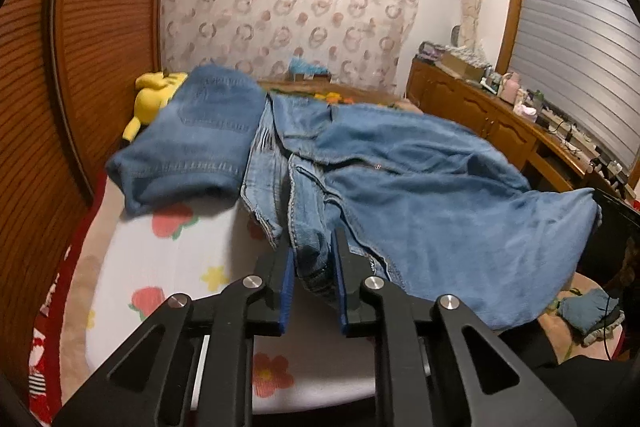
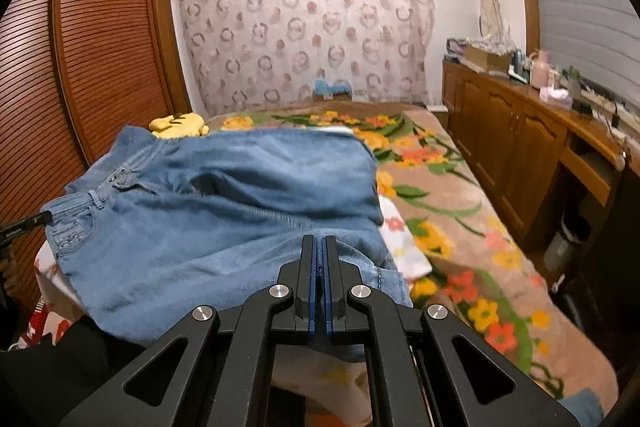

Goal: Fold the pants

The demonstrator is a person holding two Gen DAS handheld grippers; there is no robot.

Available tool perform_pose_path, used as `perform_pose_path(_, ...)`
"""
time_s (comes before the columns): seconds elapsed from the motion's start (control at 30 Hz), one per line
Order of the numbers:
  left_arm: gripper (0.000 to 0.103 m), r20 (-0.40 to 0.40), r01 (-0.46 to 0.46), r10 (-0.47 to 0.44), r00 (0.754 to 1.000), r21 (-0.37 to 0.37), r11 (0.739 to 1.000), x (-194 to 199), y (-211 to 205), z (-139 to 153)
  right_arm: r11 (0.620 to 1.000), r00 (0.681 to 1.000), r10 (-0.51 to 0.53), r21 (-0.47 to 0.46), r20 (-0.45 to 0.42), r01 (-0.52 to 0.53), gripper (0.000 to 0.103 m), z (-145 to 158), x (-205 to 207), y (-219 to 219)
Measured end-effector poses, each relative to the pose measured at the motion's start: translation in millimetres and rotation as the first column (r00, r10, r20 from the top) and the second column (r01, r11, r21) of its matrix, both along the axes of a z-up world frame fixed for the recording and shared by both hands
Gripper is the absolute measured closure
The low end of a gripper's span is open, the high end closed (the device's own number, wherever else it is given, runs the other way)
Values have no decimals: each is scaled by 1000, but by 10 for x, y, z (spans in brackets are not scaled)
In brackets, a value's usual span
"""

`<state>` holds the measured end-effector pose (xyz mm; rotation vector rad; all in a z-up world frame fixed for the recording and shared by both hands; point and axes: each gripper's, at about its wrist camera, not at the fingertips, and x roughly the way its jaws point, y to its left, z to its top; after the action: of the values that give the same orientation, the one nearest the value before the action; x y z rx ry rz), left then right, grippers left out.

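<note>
Light blue jeans lie spread over a white flowered sheet on the bed. My left gripper is shut on a bunched fold of the jeans' edge, its blue pads pressed on the denim. In the right wrist view the same jeans lie in front, waistband and zipper at the left. My right gripper is shut tight on a seam edge of the jeans. A second, darker folded pair of jeans lies at the far left of the bed.
A yellow plush toy lies by the slatted wooden wardrobe on the left. A flowered brown blanket covers the bed's right side. A wooden cabinet with clutter runs along the right wall. A curtain hangs behind.
</note>
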<state>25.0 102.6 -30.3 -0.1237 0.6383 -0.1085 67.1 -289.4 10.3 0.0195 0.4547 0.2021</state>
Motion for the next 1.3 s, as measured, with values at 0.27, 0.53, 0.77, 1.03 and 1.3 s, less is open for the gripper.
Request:
perform_pose_path(0.27,87,98,-3,5,995,-25,1000,-231,27,412,1000,998,-4,-20,67,5,101,55,-53,-67)
perform_pose_path(0.53,87,150,10,-10,989,1,1000,-283,22,669,1000,992,-6,-26,124,9,101,24,-158,-92)
perform_pose_path(0.77,87,123,12,-13,992,8,1000,90,34,543,997,991,17,-78,136,-6,101,-45,44,54)
perform_pose_path(1.03,87,138,-3,-4,990,51,999,601,25,626,990,987,22,-141,159,0,101,26,478,102)
perform_pose_path(1.3,93,124,-31,20,992,83,996,1196,79,787,984,990,18,-178,139,7,101,-5,968,139)
